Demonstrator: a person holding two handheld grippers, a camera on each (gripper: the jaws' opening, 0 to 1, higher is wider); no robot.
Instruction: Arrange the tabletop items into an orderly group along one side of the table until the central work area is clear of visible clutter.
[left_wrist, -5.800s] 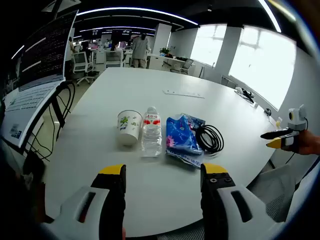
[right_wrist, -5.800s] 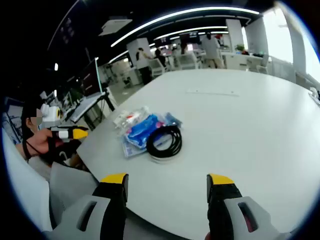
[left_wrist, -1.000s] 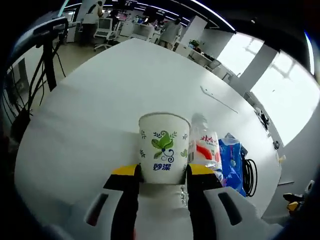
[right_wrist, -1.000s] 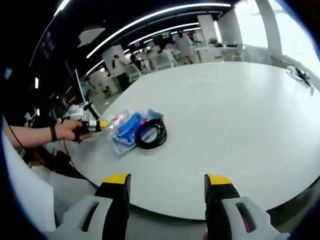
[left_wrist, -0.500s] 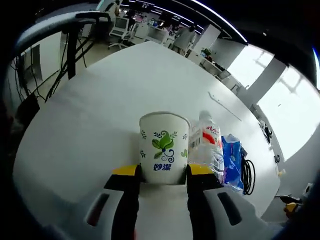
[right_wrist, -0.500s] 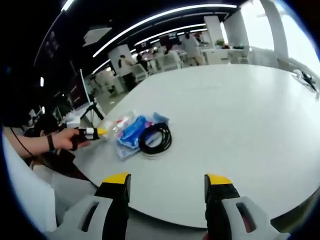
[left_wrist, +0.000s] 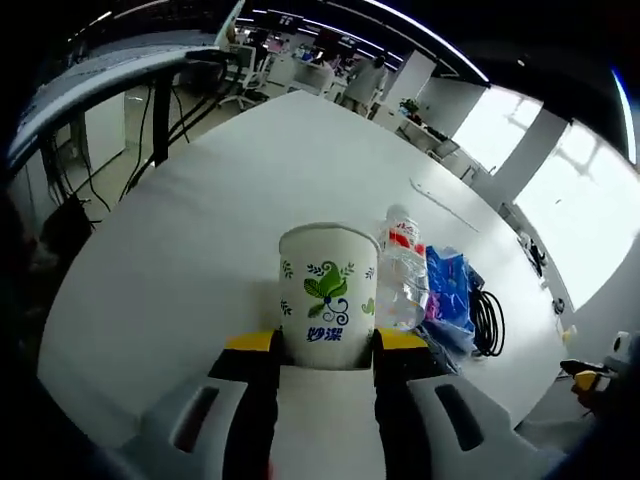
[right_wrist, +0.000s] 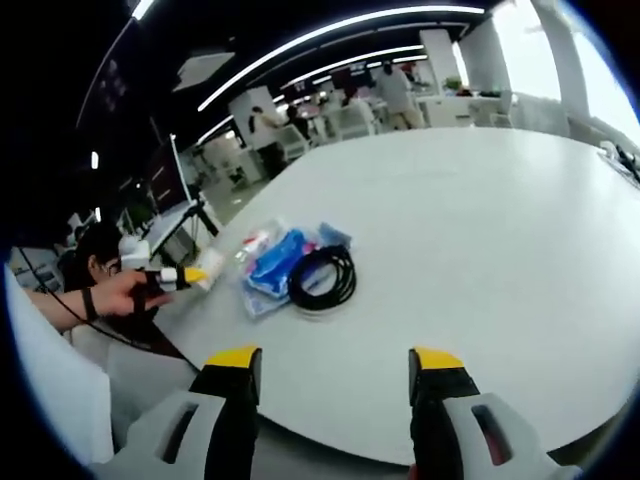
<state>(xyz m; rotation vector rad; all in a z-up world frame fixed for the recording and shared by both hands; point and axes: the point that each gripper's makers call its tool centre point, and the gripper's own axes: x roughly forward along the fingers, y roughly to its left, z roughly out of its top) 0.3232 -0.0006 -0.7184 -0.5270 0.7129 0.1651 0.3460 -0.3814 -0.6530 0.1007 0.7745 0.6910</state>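
1. A white paper cup (left_wrist: 328, 295) sits clamped between the yellow-tipped jaws of the left gripper (left_wrist: 326, 345), upright, its open rim toward the top of the left gripper view; what is inside it cannot be seen.
2. The cup carries a green leaf print and blue lettering on its side.
3. Just beside the cup, on the white desk (left_wrist: 250, 190), lies a clear plastic water bottle (left_wrist: 403, 270) with a red-and-white label and a pale cap.
4. Beyond the bottle lies a blue plastic packet (left_wrist: 448, 302), and next to that a coil of black cable (left_wrist: 487, 322); the three lie in a close row near the desk's edge.
5. In the right gripper view the same group shows to the left of the middle of the desk (right_wrist: 480, 220): the blue packet (right_wrist: 277, 262), with the black cable (right_wrist: 322, 278) touching its side.
6. In that view a person's hand (right_wrist: 125, 292), a dark band at the wrist, holds the left gripper (right_wrist: 180, 276) out level toward the group, the cup (right_wrist: 209, 266) at its tip.
7. The right gripper (right_wrist: 335, 362) hangs near the desk's edge, well apart from the items, its jaws spread wide with nothing between them.
8. The right gripper's yellow tip (left_wrist: 585, 379) shows at the far right of the left gripper view.
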